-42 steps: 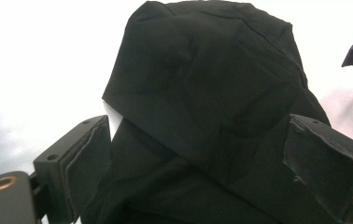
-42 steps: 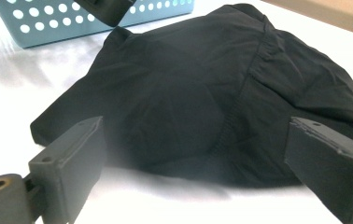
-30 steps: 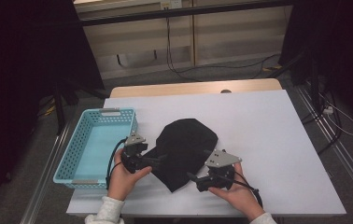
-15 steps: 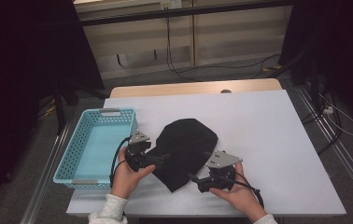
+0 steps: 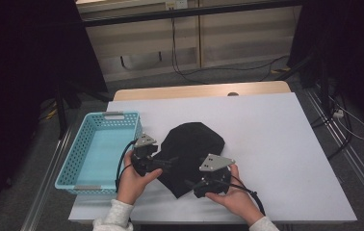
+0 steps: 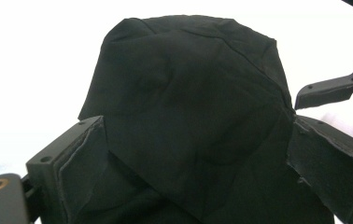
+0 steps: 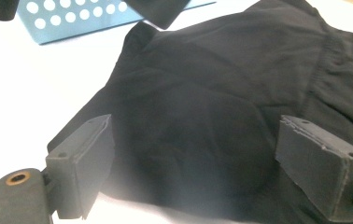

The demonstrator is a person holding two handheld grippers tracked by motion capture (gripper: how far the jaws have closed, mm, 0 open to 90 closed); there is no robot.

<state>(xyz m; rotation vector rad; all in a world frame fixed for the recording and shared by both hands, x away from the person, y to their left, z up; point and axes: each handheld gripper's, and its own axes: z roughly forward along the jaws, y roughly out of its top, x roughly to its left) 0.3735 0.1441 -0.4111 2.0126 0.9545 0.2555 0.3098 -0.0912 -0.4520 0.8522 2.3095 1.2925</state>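
Note:
A crumpled black cloth lies on the white table near its front edge. My left gripper is at the cloth's left edge, held in a hand, jaws pointing right. In the left gripper view the cloth bulges between the wide-apart jaws of the left gripper, which is open. My right gripper is at the cloth's front corner, pointing left. In the right gripper view that gripper is open too, straddling the cloth without pinching it.
A light blue perforated basket stands empty at the table's left edge, just beside the left hand; its wall is at the top of the right gripper view. The table's right half and back are bare white. A jaw of the other gripper enters at right.
The left gripper has crept a little right and forward onto the cloth's edge. The right gripper has shifted slightly left toward the cloth. The cloth lies as before.

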